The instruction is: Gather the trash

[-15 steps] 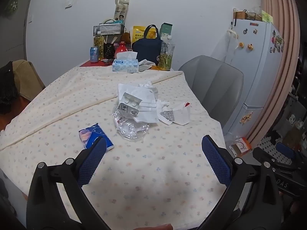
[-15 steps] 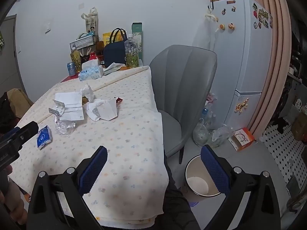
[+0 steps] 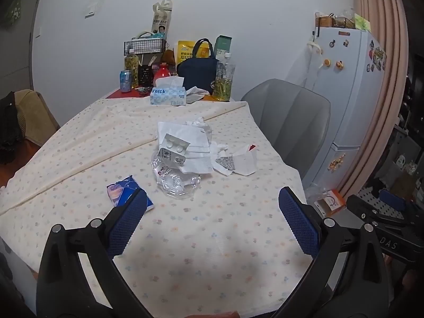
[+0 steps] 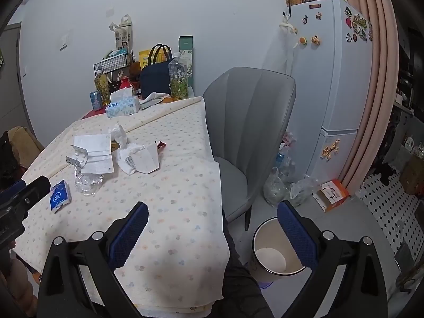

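Trash lies in a heap mid-table: a pill blister pack [image 3: 173, 144] on a white face mask [image 3: 194, 149], crumpled clear plastic [image 3: 176, 182] in front of it, and torn white paper packaging [image 3: 239, 161] to the right. A blue tissue packet [image 3: 124, 192] lies nearer, partly behind my left gripper's left finger. My left gripper [image 3: 210, 216] hovers open over the near tablecloth, holding nothing. My right gripper [image 4: 212, 225] is open and empty at the table's right edge, with the white bin [image 4: 275, 249] on the floor below its right finger. The same heap [image 4: 92, 156] shows left in the right wrist view.
A grey chair [image 4: 246, 122] stands by the table's right side, a white fridge [image 4: 334, 79] behind it. A tissue box [image 3: 167, 96], bottles, a can and a dark bag [image 3: 197, 73] crowd the far end. Bags and an orange box [image 4: 332, 194] lie on the floor.
Both views have shifted only slightly; the trash lies where it was and both grippers stay open.
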